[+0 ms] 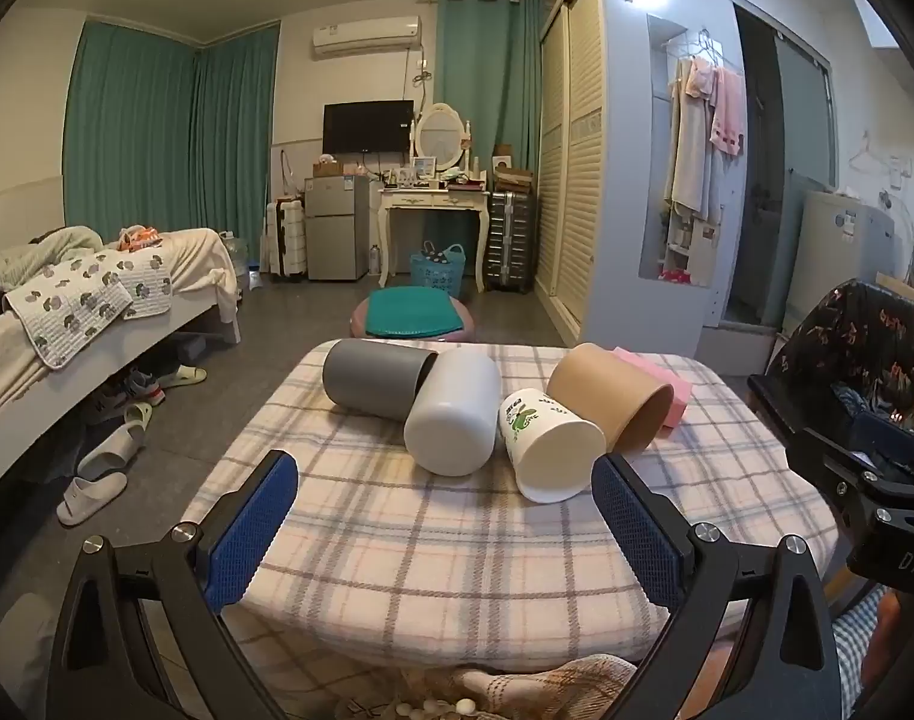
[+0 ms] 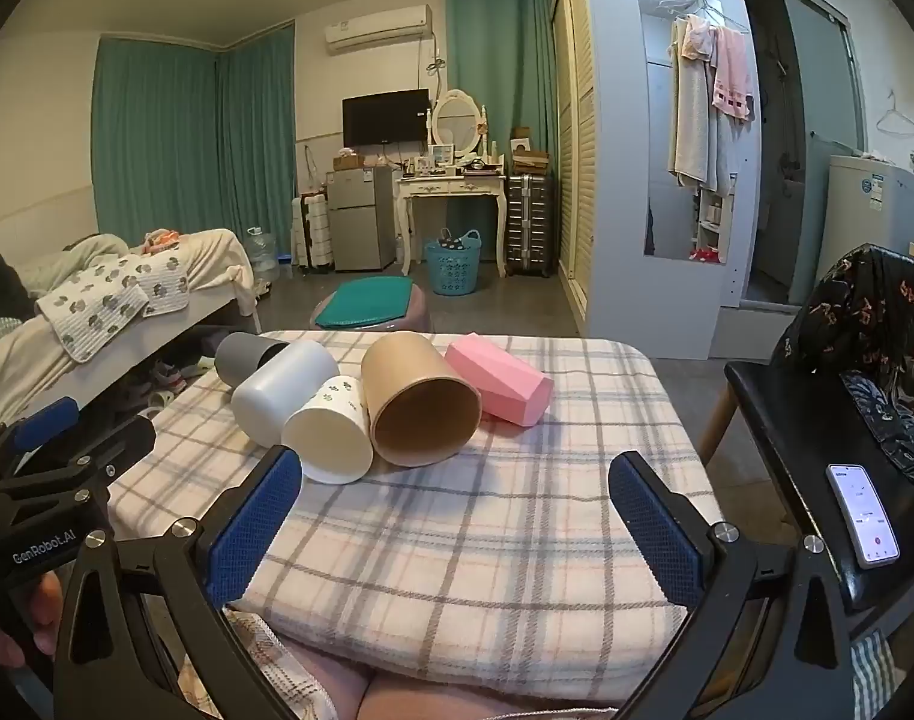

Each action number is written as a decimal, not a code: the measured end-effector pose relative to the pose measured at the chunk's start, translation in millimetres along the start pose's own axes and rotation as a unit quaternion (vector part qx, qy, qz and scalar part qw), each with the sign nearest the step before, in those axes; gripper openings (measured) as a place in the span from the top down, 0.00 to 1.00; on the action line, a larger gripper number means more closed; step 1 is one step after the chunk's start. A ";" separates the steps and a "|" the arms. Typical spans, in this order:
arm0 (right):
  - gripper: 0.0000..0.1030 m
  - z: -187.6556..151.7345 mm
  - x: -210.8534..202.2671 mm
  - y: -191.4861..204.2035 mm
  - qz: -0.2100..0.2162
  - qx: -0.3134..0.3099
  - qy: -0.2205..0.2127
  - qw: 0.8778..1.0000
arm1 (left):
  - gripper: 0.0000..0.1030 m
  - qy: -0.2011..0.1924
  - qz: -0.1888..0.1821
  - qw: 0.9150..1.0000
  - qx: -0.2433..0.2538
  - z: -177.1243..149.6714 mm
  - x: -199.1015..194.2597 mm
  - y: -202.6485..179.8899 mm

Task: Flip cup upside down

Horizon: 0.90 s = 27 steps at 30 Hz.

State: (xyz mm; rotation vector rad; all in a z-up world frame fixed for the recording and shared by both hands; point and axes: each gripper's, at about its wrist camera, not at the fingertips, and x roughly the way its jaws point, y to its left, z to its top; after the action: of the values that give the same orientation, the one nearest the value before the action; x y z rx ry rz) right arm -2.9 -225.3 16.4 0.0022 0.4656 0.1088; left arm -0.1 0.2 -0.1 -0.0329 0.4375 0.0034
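Observation:
Several cups lie on their sides in a row on the plaid-covered table [image 1: 432, 546]: a grey cup [image 1: 375, 380], a white cup [image 1: 453, 417], a small white cup with a green print [image 1: 550, 447], a tan cup [image 1: 610, 399] and a pink faceted cup [image 1: 667, 393]. In the right wrist view they are the grey cup [image 2: 246, 357], white cup [image 2: 282, 390], printed cup [image 2: 330, 429], tan cup [image 2: 420, 399] and pink cup [image 2: 499, 381]. My left gripper [image 1: 444, 492] is open and empty, just short of the cups. My right gripper [image 2: 457, 495] is open and empty, also in front of them.
A black chair [image 2: 817, 420] with a patterned cloth and a phone [image 2: 865, 516] stands right of the table. A bed [image 1: 96, 300] is at the left, with slippers [image 1: 90, 492] on the floor. A round stool with a green cushion [image 1: 411, 315] stands beyond the table.

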 end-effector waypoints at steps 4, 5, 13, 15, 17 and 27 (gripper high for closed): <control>0.00 -0.5 -0.6 0.3 0.001 0.000 -0.006 1.000 | 0.01 0.001 0.001 1.000 -0.002 -0.2 -0.4 -0.3; 0.00 -0.6 -0.9 0.3 0.000 0.000 -0.006 1.000 | 0.01 0.001 0.003 1.000 -0.002 -0.3 -0.8 -0.6; 0.00 -0.4 0.1 1.4 0.001 0.000 -0.003 1.000 | 0.01 0.005 0.002 1.000 -0.005 -2.0 1.4 -2.6; 0.00 -0.5 -0.5 1.6 0.001 0.000 -0.003 1.000 | 0.01 0.005 0.001 1.000 -0.005 -2.1 1.4 -2.2; 0.00 -0.1 0.6 2.1 0.001 0.000 -0.001 1.000 | 0.01 0.005 0.002 1.000 -0.006 -2.1 1.5 -2.5; 0.00 1.8 -2.3 3.7 0.001 0.000 0.001 1.000 | 0.01 0.006 0.002 1.000 -0.007 -0.9 4.6 1.1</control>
State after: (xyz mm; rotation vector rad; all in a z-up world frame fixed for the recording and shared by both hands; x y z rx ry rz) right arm -4.5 -221.8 19.1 0.0027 0.4673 0.1113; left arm 3.7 1.3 -2.9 -0.0453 0.4505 0.0110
